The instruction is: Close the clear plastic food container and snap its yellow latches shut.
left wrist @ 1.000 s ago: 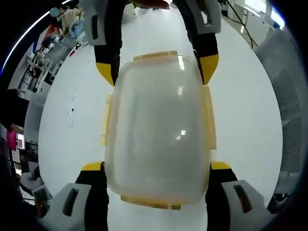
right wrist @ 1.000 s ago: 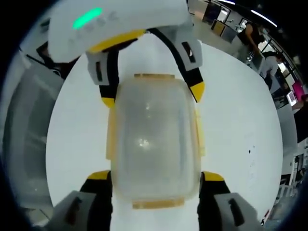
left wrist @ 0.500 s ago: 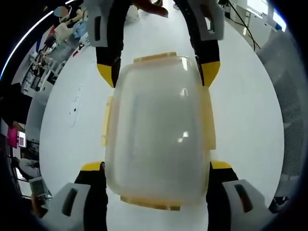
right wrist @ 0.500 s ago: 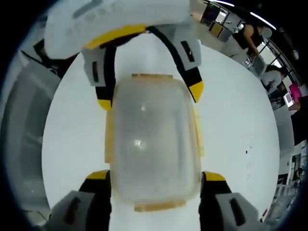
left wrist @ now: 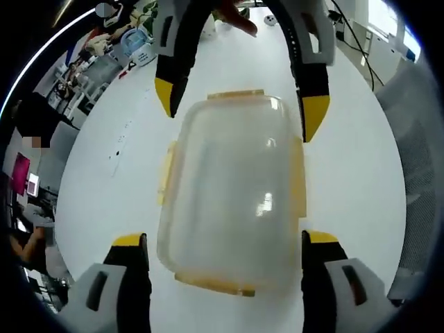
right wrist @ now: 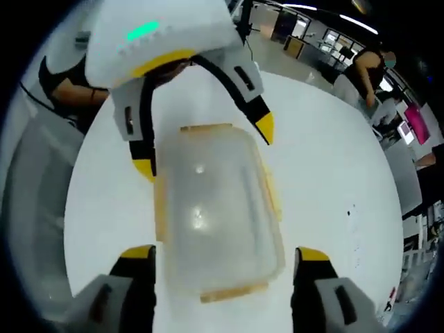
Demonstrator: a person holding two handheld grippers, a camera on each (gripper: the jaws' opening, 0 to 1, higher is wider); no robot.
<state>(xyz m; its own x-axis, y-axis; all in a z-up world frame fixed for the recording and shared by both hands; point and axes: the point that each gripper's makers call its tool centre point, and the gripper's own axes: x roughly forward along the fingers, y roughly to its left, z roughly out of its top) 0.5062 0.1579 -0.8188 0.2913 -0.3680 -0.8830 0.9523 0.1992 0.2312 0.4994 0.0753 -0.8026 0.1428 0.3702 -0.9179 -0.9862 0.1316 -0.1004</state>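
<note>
1. The left gripper's (left wrist: 222, 243) two yellow-tipped fingers (left wrist: 128, 243) are spread wide, one on each side of the near end of a clear plastic food container (left wrist: 232, 198) seen in the left gripper view. There is a narrow gap of white tabletop (left wrist: 104, 187) between each tip and the container wall, so they pinch nothing.
2. In the right gripper view, the right gripper's (right wrist: 222, 255) fingers (right wrist: 139, 253) are also spread wide, flanking the near end of the same container (right wrist: 211, 211) without touching it.
3. The container lies flat on the tabletop with its lid on, between the two grippers, which face each other from opposite short ends.
4. In the left gripper view, the right gripper's fingers come in from the top, their yellow tips beside the container's far corners.
5. In the right gripper view, the left gripper's fingers straddle the far end in the same way.
6. Yellow latches (left wrist: 165, 177) run along all four edges of the lid. Whether they are snapped down cannot be told.
7. People and office furniture stand beyond the tabletop.
</note>
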